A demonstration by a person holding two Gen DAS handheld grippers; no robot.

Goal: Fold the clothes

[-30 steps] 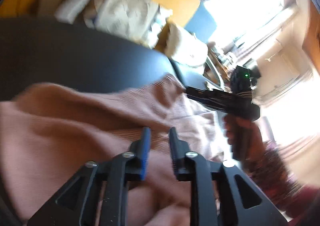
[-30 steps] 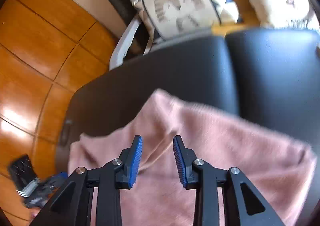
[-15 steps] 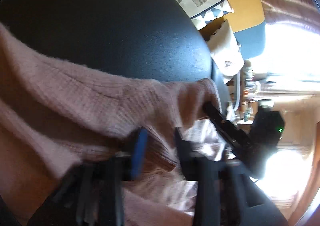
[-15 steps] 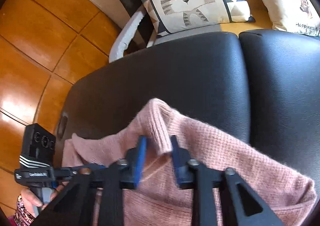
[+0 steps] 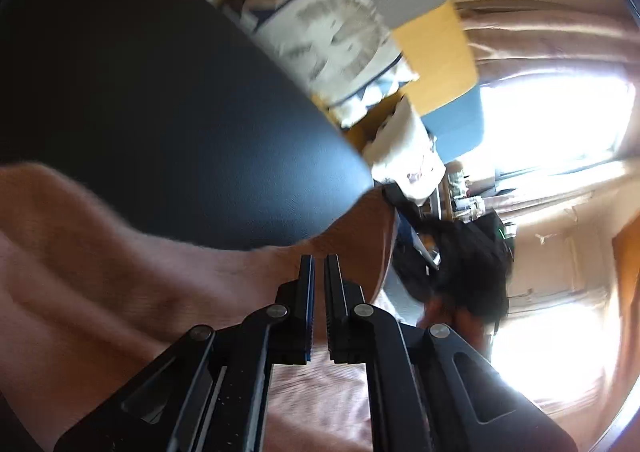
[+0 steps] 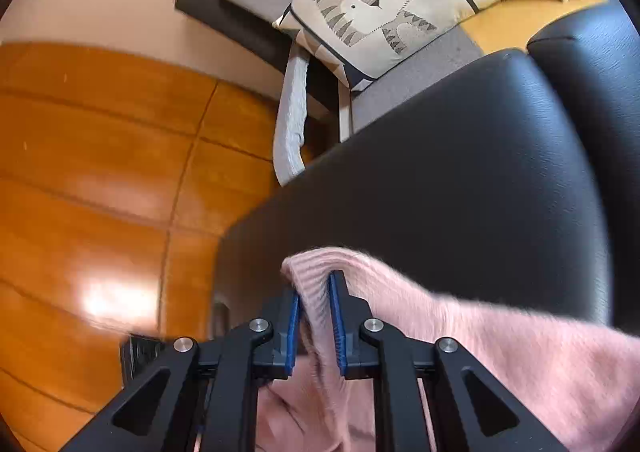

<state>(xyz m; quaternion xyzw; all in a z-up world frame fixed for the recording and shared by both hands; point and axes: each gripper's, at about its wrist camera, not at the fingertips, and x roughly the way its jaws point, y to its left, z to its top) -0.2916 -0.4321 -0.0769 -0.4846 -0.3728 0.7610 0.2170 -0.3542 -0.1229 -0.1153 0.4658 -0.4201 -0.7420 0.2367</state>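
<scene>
Pink knit sweater point(image 6: 500, 340) — bunched, lifted.

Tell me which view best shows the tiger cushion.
The right wrist view: the tiger cushion is sharp, its striped tiger print plain, leaning on the gray seat beyond the black bench. In the left wrist view the cushion is motion-blurred, its print only gray smears.
</scene>
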